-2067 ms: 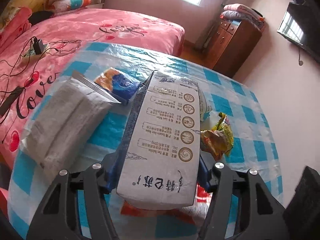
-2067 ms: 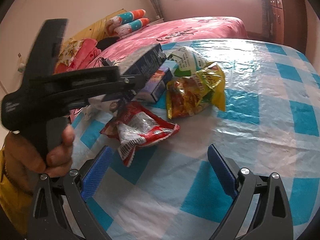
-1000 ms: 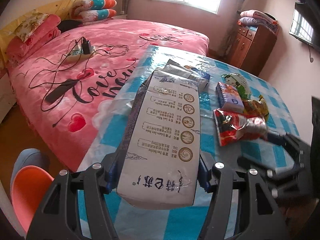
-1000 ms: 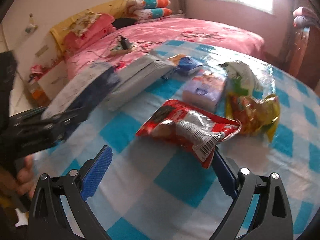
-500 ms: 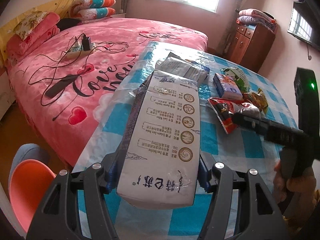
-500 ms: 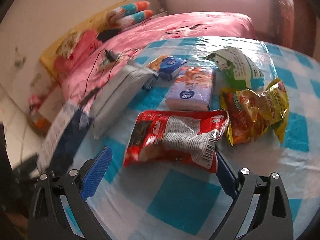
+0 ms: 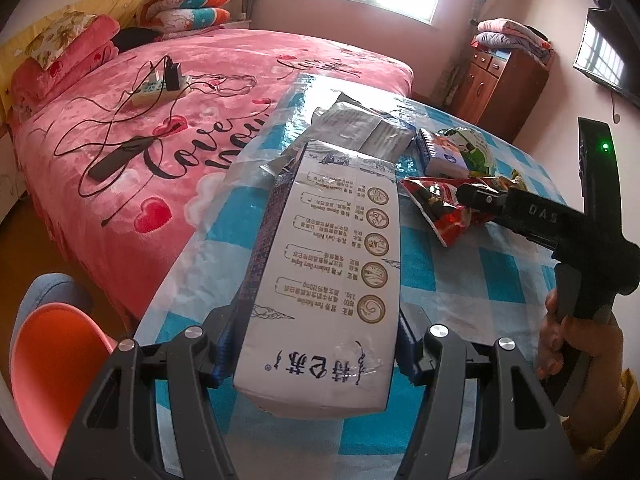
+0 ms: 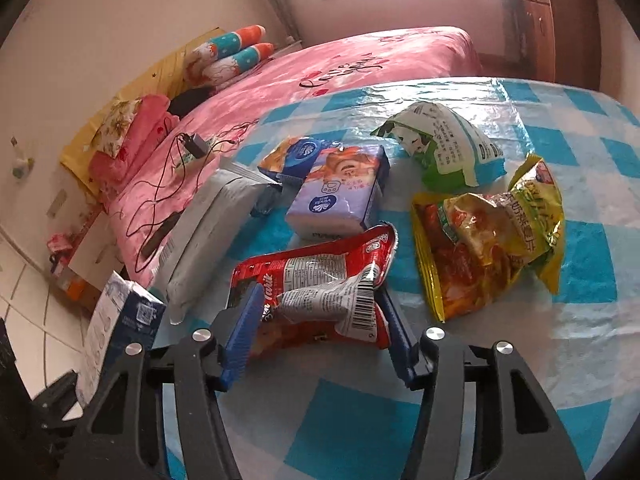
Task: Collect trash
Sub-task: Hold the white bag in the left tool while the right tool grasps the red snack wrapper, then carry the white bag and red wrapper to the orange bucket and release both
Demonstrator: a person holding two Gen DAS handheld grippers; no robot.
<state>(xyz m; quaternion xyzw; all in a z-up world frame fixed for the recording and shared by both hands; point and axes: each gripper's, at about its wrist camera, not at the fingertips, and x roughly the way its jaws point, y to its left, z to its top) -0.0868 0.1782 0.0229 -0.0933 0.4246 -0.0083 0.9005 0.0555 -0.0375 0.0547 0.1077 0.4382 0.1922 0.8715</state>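
Right tool (image 8: 316,336) closing around red wrapper (image 8: 316,280) on tabletop (image 8: 460,368): pinch mid-bag, lift clean; left tool (image 7: 312,344) clamps milk carton (image 7: 328,276).

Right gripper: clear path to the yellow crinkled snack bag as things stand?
Probably not yet. The right gripper is closing around the red foil snack wrapper, which fills its jaws. The yellow crinkled snack bag lies uncovered just beyond, so the table itself poses no obstacle.
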